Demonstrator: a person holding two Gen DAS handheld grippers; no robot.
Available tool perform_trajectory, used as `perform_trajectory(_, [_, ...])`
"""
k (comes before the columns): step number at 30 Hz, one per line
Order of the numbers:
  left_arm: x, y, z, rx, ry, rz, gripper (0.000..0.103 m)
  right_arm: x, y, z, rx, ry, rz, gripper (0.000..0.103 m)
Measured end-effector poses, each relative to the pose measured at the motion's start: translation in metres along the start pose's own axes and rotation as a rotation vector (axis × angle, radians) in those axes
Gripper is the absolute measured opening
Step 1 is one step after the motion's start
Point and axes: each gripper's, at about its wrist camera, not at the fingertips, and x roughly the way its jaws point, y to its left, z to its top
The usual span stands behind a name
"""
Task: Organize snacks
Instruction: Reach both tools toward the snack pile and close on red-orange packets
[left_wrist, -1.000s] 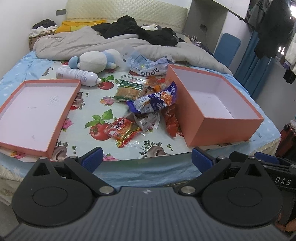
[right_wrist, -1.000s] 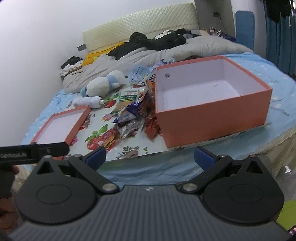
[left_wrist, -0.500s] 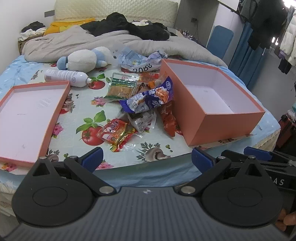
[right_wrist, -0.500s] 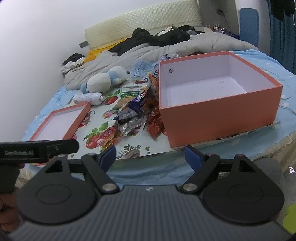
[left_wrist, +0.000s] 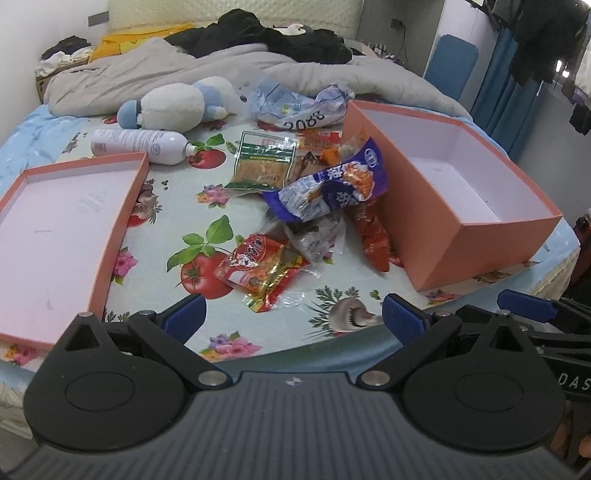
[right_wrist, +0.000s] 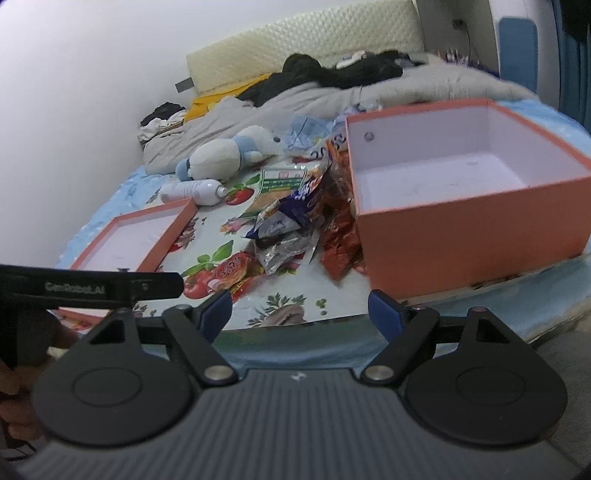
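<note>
A pile of snack packets lies on the fruit-print sheet beside an open orange box (left_wrist: 436, 225), which shows empty in the right wrist view (right_wrist: 472, 225). The pile has a red packet (left_wrist: 258, 271) nearest me, a blue-purple packet (left_wrist: 328, 188), a green-labelled packet (left_wrist: 264, 162) and a long red packet (left_wrist: 371, 232). The pile also shows in the right wrist view (right_wrist: 291, 218). My left gripper (left_wrist: 293, 317) is open and empty, just short of the red packet. My right gripper (right_wrist: 299, 310) is open and empty, near the bed's front edge.
The orange box lid (left_wrist: 59, 236) lies upturned at the left. A white bottle (left_wrist: 138, 142), a plush toy (left_wrist: 173, 105) and a crumpled plastic bag (left_wrist: 299, 105) lie behind the pile. A grey quilt and dark clothes (left_wrist: 258, 40) cover the far bed.
Both grippers have moved forward toward the bed, so the snack pile and box look larger. The right gripper's fingers have closed in somewhat but stay open. Nothing on the bed has moved.
</note>
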Motion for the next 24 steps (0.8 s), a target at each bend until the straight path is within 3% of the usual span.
perform_trajectory(7, [0.027,0.014,0.004,0.042,0.02,-0.017,0.102,0.023,0.017,-0.001,-0.069,-0.008,-0.049,0.082])
perform_trajectory(11, [0.053,0.033,0.011,0.06,0.049,-0.027,0.102,0.044,0.023,-0.005,-0.112,0.022,-0.067,0.071])
perform_trajectory(18, [0.1,0.051,0.025,0.092,0.098,-0.062,0.102,0.08,0.03,0.0,-0.193,0.027,-0.147,0.07])
perform_trajectory(24, [0.13,0.048,0.032,0.177,0.11,-0.083,0.101,0.113,0.035,0.006,-0.281,0.04,-0.177,0.064])
